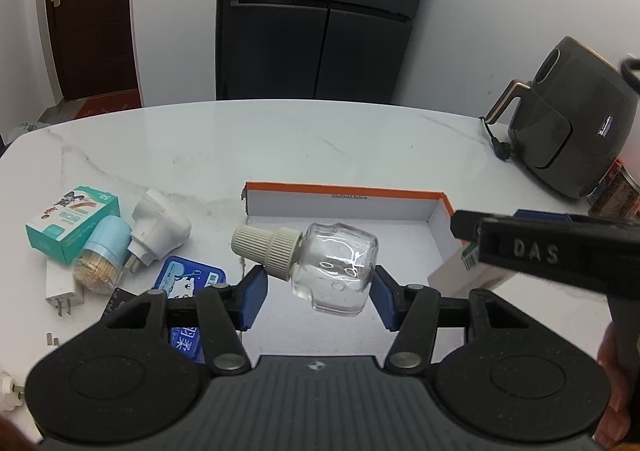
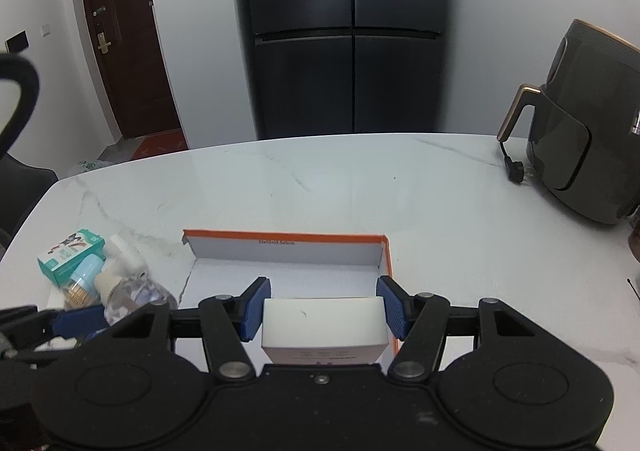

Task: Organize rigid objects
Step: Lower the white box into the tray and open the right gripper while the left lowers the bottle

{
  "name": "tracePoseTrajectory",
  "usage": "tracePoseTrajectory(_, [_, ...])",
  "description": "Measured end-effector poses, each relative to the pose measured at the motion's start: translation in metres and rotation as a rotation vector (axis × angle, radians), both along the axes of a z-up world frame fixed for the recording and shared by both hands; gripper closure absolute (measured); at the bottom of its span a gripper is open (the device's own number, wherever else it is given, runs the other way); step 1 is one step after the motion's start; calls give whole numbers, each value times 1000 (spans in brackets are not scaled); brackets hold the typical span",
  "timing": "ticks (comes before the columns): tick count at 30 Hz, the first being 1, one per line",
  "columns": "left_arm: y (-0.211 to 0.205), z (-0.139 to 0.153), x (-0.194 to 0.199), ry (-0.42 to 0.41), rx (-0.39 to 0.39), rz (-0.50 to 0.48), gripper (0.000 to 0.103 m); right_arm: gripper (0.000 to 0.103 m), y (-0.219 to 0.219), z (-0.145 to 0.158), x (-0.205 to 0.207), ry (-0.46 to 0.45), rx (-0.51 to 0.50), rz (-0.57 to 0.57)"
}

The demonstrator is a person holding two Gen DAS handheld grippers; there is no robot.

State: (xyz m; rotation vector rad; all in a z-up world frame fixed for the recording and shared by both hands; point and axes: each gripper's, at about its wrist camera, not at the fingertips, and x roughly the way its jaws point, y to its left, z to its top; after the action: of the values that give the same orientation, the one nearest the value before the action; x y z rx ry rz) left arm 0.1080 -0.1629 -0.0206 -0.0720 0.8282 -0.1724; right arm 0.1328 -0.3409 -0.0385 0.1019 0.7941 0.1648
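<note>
Two grippers, both loaded, both over the orange-rimmed box (image 2: 384, 247) on the marble table (image 1: 280, 139). Left gripper (image 1: 318, 293) is clamped on a clear glass bottle (image 1: 340, 267) w/ a ribbed cream cap (image 1: 268, 247); blue pads (image 1: 254, 297) look to pinch the glass body from both sides, cap sticking out to the left, bottle tilted. Grip on the body rather than the cap prob. because the body is the wider, flatter part to squeeze. Right gripper (image 2: 323, 309) is clamped on a white carton (image 2: 322, 325), held square between its pads, carton's far edge already past the box's near side, by the box's right wall.

Box is open-topped w/ its near wall folded down or missing, so things can prob. go in from the front at a low angle, which fits how both tools are held.

Pose: both grippers pitch down and fwd, roughly halfway between level and straight down. Right one sits just to the right of the left, seen crossing the left cam's view.

Still loose, left of the box: teal box (image 1: 72, 225), toothpick jar (image 1: 102, 255), white plug adapter (image 1: 160, 233), blue tin (image 1: 192, 281), white charger (image 1: 64, 291). An air fryer (image 1: 572, 123) stands at far right, not part of the sort I'd say.
</note>
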Motion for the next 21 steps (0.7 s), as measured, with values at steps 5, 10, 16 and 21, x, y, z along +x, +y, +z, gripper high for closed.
tracePoseTrajectory(5, [-4, -3, 11, 10, -1, -4, 47, 32, 2, -7, 22, 26, 1, -1])
tracePoseTrajectory(10, [-11, -7, 26, 13, 1, -16, 47, 32, 7, -11, 41, 31, -12, 5])
tracePoseTrajectory(16, [-21, -11, 44, 21, 6, -40, 47, 29, 6, -16, 65, 29, -16, 2])
tracePoseTrajectory(21, [-26, -18, 55, 41, 5, -45, 47, 25, -12, -3, 62, -20, 13, -40])
